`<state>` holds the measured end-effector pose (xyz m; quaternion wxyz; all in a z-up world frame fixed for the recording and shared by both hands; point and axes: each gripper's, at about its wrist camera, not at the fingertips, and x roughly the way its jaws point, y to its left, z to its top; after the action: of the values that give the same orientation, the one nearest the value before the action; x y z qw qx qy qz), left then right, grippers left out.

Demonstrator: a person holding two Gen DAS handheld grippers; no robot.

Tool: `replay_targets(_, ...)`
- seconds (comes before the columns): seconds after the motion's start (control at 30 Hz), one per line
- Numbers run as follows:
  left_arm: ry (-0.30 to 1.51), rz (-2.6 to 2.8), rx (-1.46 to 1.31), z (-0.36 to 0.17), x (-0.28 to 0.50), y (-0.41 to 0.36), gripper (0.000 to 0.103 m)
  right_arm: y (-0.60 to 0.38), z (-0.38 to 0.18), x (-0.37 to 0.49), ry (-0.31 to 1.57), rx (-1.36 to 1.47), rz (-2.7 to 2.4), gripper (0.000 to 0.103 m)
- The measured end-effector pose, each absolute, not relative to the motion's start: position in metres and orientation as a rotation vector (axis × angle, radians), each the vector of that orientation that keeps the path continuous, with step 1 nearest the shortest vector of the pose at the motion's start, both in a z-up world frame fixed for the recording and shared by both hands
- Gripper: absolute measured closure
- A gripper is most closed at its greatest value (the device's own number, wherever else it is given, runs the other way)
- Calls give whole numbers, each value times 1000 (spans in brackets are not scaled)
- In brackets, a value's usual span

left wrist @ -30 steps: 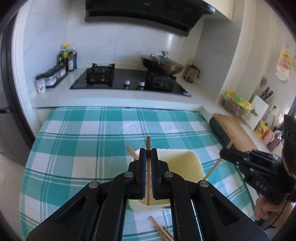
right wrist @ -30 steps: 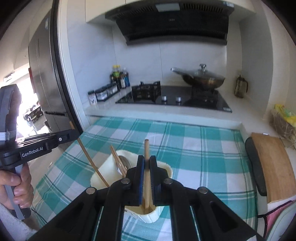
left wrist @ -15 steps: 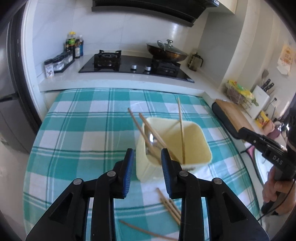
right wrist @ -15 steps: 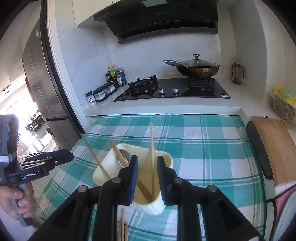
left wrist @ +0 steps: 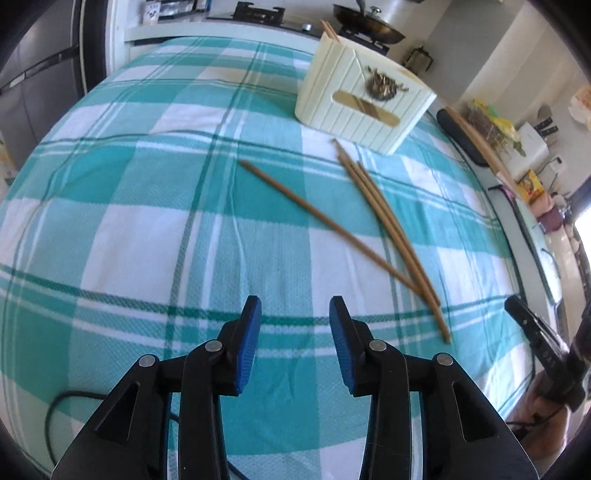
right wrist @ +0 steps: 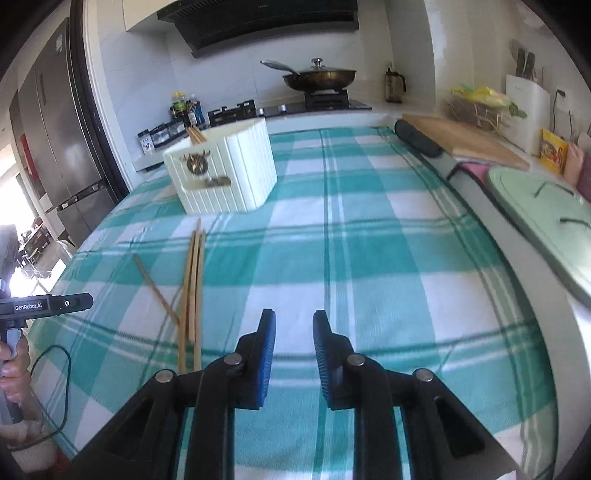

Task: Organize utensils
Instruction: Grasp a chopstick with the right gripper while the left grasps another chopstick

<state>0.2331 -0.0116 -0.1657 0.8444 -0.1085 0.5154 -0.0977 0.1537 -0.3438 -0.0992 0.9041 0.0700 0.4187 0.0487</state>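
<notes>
- The left gripper (left wrist: 293,332) hangs over the checked cloth (left wrist: 147,229) with nothing between its blue pads (left wrist: 245,341); its jaws are opening.
- The right gripper (right wrist: 293,345) is parted a little and empty, low over bare cloth near the worktop's near edge.
- Chopsticks: three lie bunched together (left wrist: 388,225) on the cloth, and a single one (left wrist: 321,221) crosses their near ends at a slant. In the left view they sit ahead and to the right of the gripper; in the right view the bunch (right wrist: 192,284) lies just left of that gripper.
- The cream holder (left wrist: 362,107) stands at the far end of the bunch, with chopstick tips (left wrist: 328,29) showing above its far rim.
- Step in hand, as I judge it: both grippers are empty and lining up for another pick; four chopsticks are not yet stowed.
- Next move calls for each gripper to drop over a stick with the jaws astride it and close across the thin shaft.
- The single one looks the easier target; the bunched three touch, so a pinch there may catch more than one.
- Then lift, tip upright, and lower into the holder.
</notes>
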Motion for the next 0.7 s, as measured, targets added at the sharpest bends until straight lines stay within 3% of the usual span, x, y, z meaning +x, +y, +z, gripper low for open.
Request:
replay_targets(0.17,1058,-206,-232,-161,231,-31,64,-341,-111,147,891,141,130,80)
replay_targets(0.3,1035,-186,-245,-162,246,-41,53,-319,-114,151,909,128,219,80)
replay_targets(0.6,1072,-60,-170,-187,296,-71,53,-275,-129,165,1002,67,385,83)
replay_targets(0.7,1059,-26,-78,-191,304,-86,43,-267,-133,166,1020,42,410,83)
